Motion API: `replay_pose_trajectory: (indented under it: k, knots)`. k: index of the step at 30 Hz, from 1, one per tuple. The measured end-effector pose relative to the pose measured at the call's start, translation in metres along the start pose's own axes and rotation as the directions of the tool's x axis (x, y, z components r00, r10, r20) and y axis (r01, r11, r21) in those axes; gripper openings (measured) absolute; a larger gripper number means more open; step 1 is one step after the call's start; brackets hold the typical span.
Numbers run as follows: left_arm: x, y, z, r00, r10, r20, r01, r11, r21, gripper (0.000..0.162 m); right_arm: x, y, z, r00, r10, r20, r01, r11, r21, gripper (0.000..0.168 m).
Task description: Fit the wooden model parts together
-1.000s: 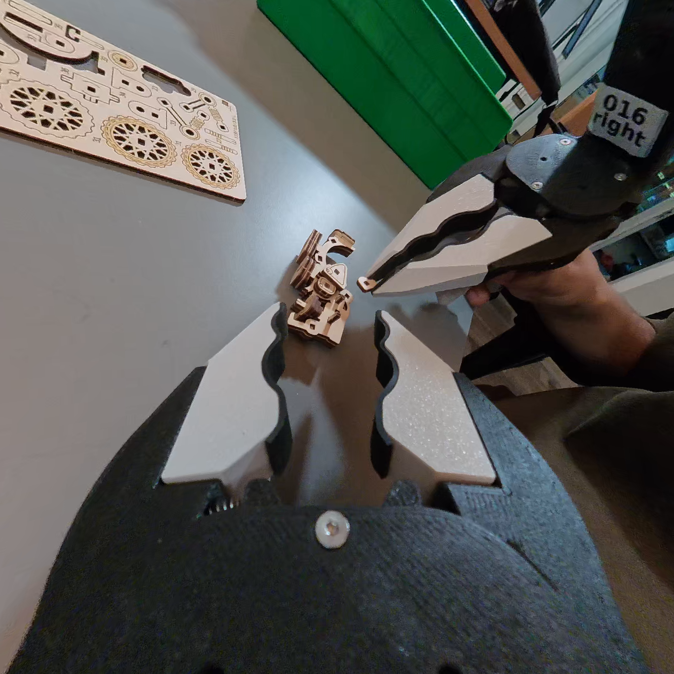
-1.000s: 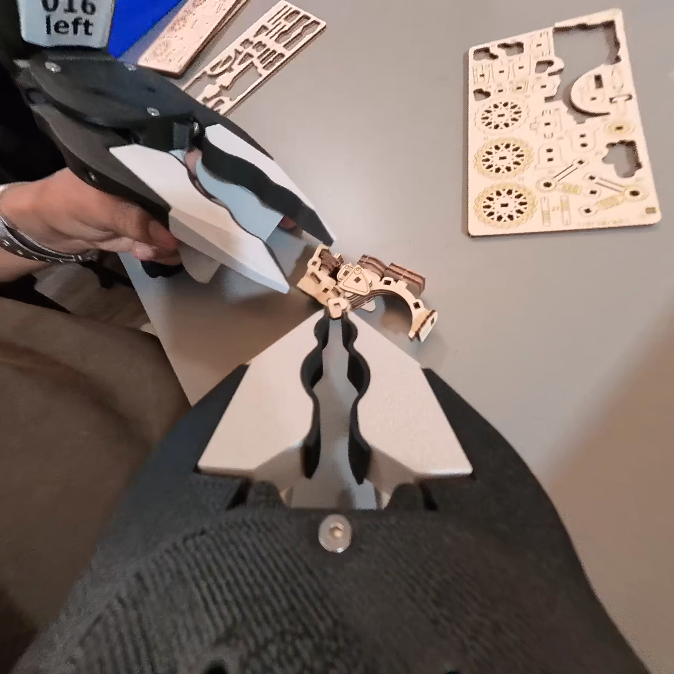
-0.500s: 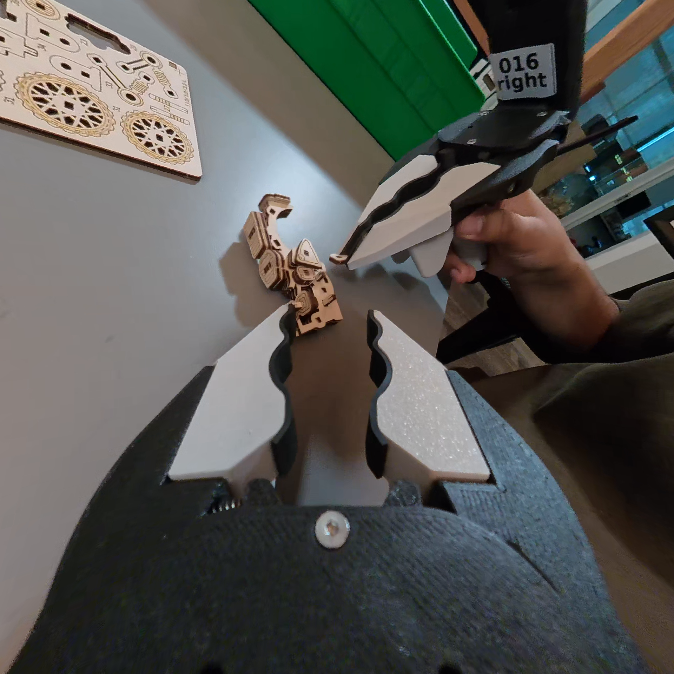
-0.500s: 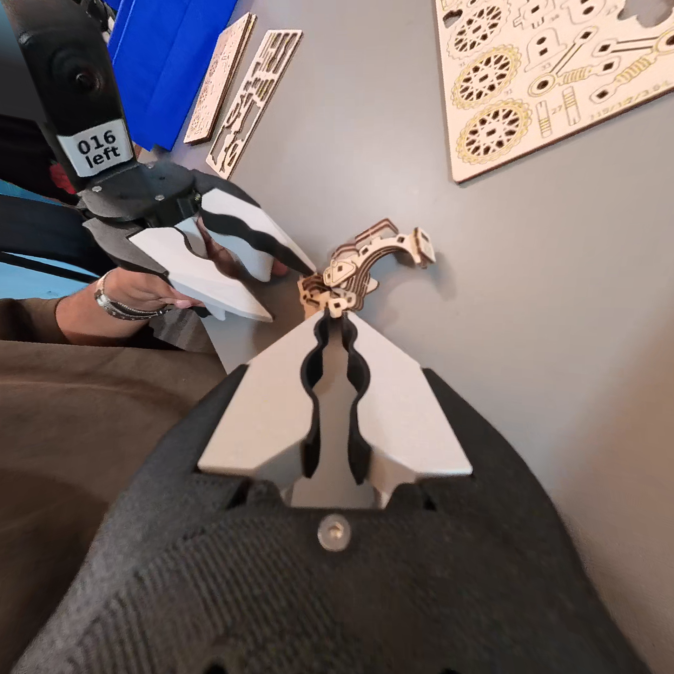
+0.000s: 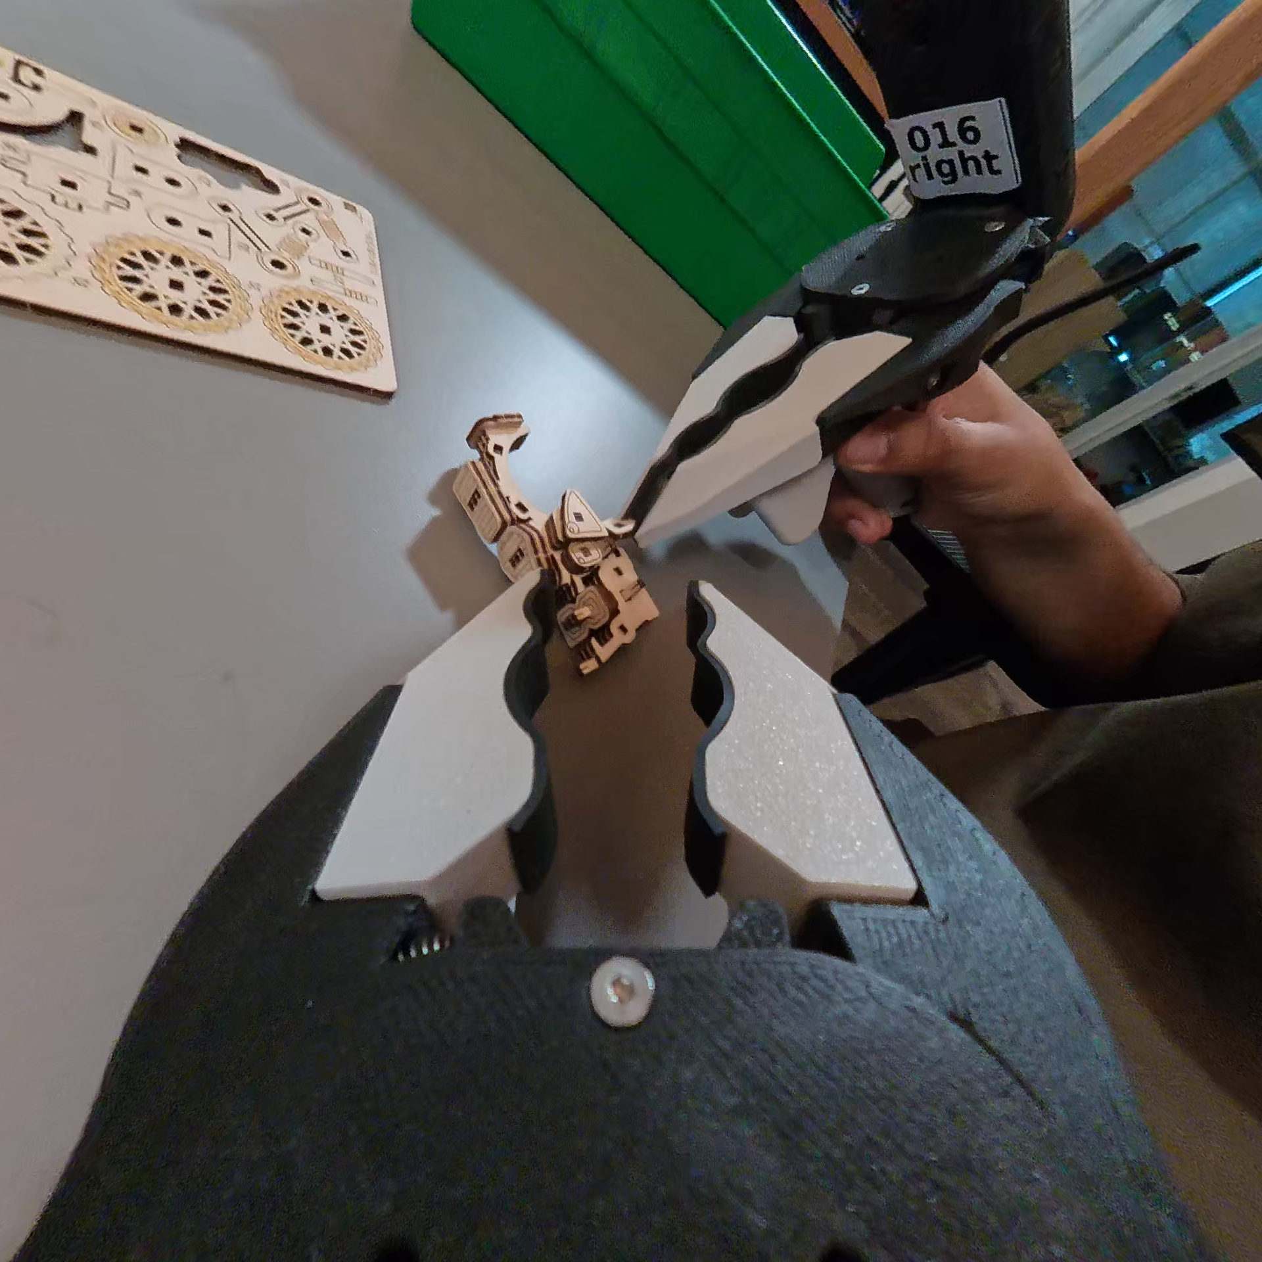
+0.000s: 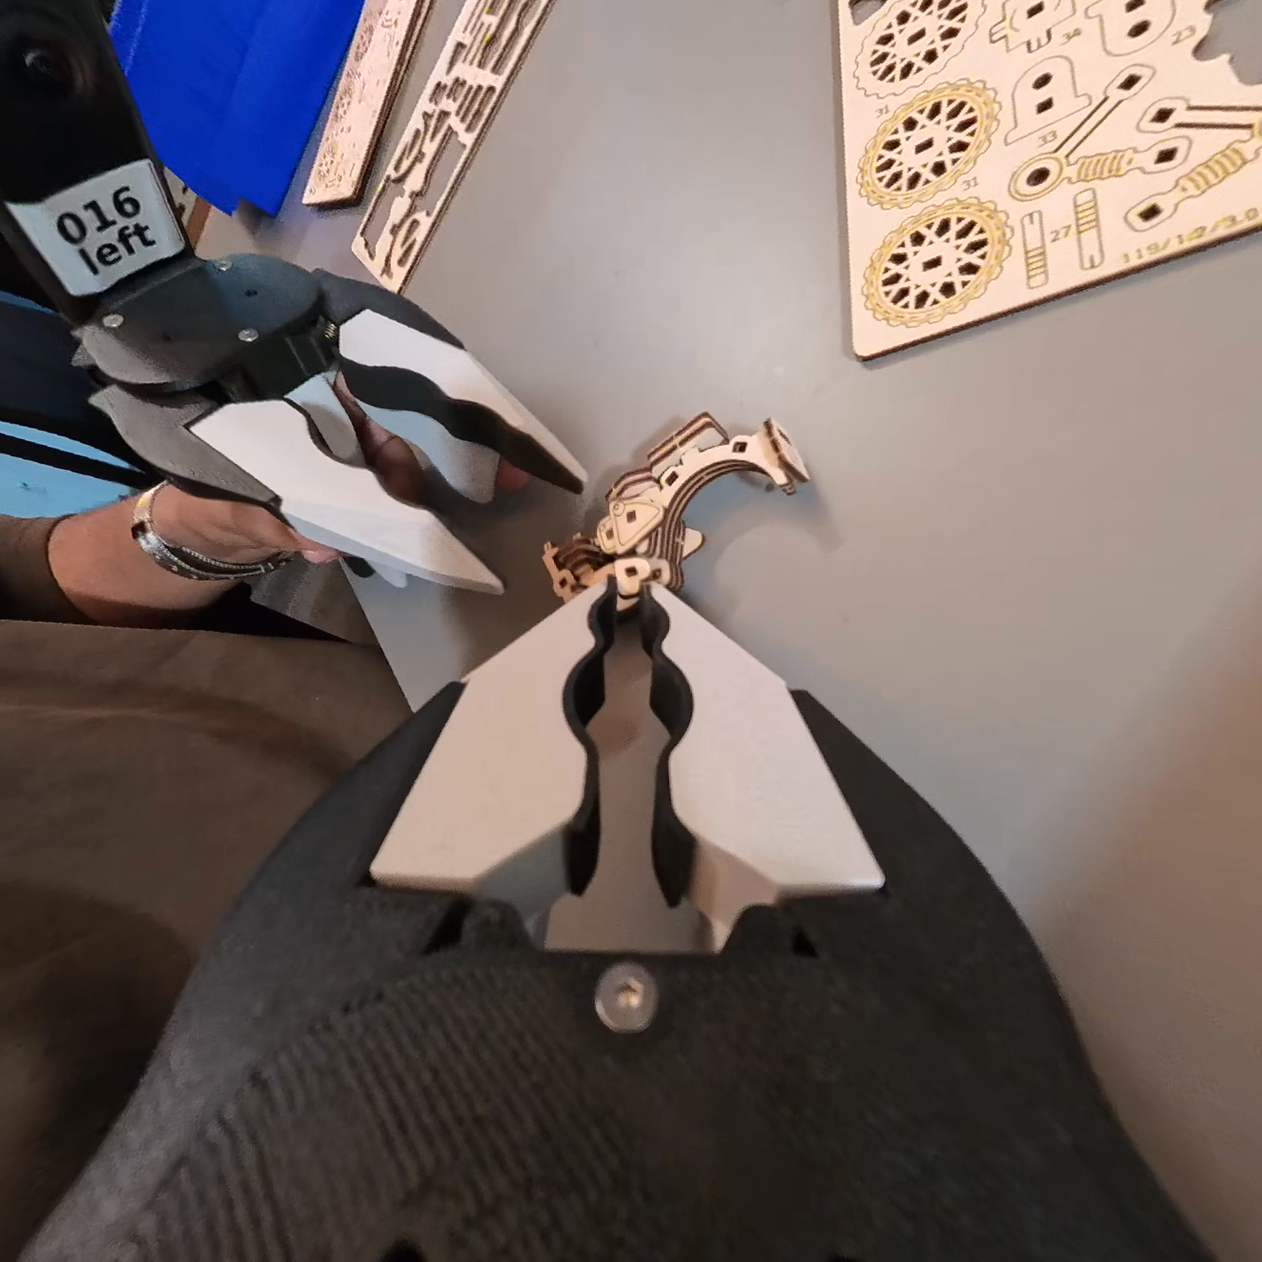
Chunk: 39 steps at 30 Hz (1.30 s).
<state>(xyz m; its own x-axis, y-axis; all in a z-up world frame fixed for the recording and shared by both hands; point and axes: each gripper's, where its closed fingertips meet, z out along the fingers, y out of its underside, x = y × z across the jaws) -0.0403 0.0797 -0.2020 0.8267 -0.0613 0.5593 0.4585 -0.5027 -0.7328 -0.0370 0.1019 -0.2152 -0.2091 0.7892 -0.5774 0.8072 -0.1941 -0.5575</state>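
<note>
At the far left of my left wrist view a part sheet (image 5: 205,273) with spoked wheels lies flat on the grey table (image 5: 171,614). My left tongs (image 5: 618,594) are released, jaws spread wide, with nothing between them; the tip of one finger (image 5: 478,683) sits just beside the model's near end, though I cannot tell if it touches. The model (image 5: 546,539) is at the middle of the table near its front edge, tilted up rather than lying flat. Its long axis runs from the blocky end close to me, up and away to the left, ending in a hooked arm (image 5: 495,437) that points toward the sheet. To the right, my right tongs (image 5: 632,529) come in from above, clenched on a small tab (image 5: 620,524) at the model's side. Behind them stands a green box (image 5: 649,136). In the right wrist view the same grip shows: right tongs (image 6: 629,594) closed on the tab (image 6: 632,572), the model (image 6: 672,505) arching away to the right, left tongs (image 6: 543,529) open at the left, and a blue box (image 6: 225,89) beyond.
</note>
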Motion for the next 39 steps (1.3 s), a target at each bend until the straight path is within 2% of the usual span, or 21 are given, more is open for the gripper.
replay_pose_trajectory:
  k: [15,26,31,39]
  knots:
    - [-0.003,0.007,0.012,0.996,0.054,0.072,-0.049,0.996,-0.073,0.03,-0.003,-0.001,0.002,1.0,-0.012,-0.024,0.011,0.998,-0.061,0.005]
    - [-0.003,0.007,0.014,0.995,0.061,0.078,-0.055,0.995,-0.078,0.027,-0.003,0.0,0.002,0.991,0.099,0.086,-0.091,0.992,-0.09,0.005]
    - [-0.004,0.007,0.015,0.995,0.062,0.081,-0.056,0.995,-0.081,0.023,-0.002,0.002,0.001,1.0,0.008,0.007,-0.007,0.992,-0.129,0.005]
    - [-0.003,0.008,0.015,0.994,0.066,0.082,-0.059,0.995,-0.085,0.014,-0.001,0.003,0.002,0.956,-0.27,-0.117,0.246,0.951,-0.187,0.005]
